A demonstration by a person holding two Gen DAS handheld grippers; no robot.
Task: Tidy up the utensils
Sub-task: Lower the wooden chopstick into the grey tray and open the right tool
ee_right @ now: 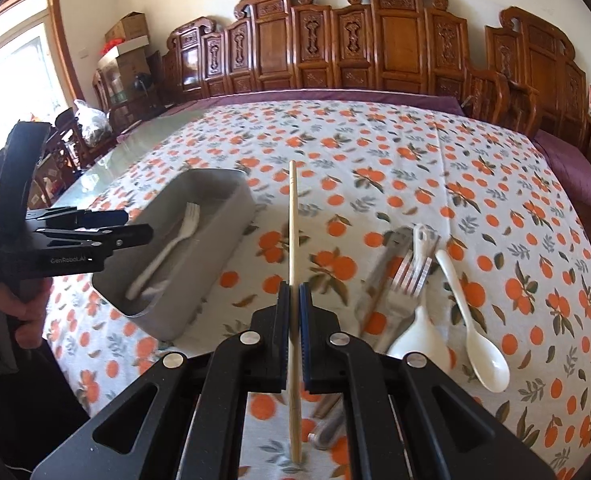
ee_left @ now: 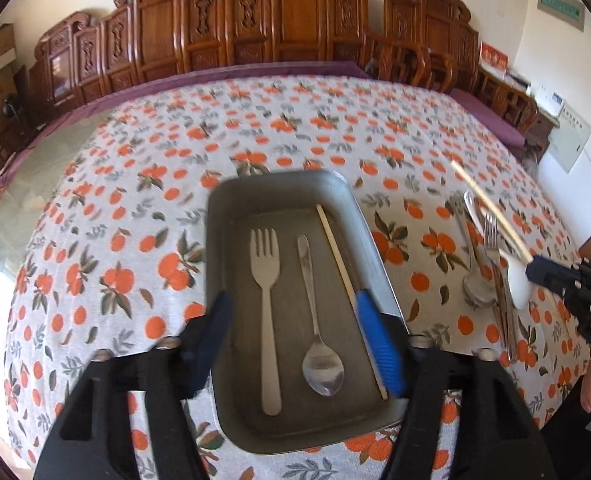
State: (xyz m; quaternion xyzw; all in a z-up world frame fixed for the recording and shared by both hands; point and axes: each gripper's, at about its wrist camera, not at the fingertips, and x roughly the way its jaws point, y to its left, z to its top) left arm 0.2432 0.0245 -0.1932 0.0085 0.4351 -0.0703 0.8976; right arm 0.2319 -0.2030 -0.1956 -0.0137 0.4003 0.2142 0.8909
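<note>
A white cloth (ee_left: 135,240) printed with orange fruit and grey-green leaves covers the counter. The tray (ee_left: 219,216) is grey, the chopstick (ee_right: 293,220) pale wood, the ladle-like spoon (ee_right: 479,332) white.

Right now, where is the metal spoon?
In the left wrist view, the metal spoon lies inside the gray tray, between the fork on its left and a chopstick on its right.
</note>
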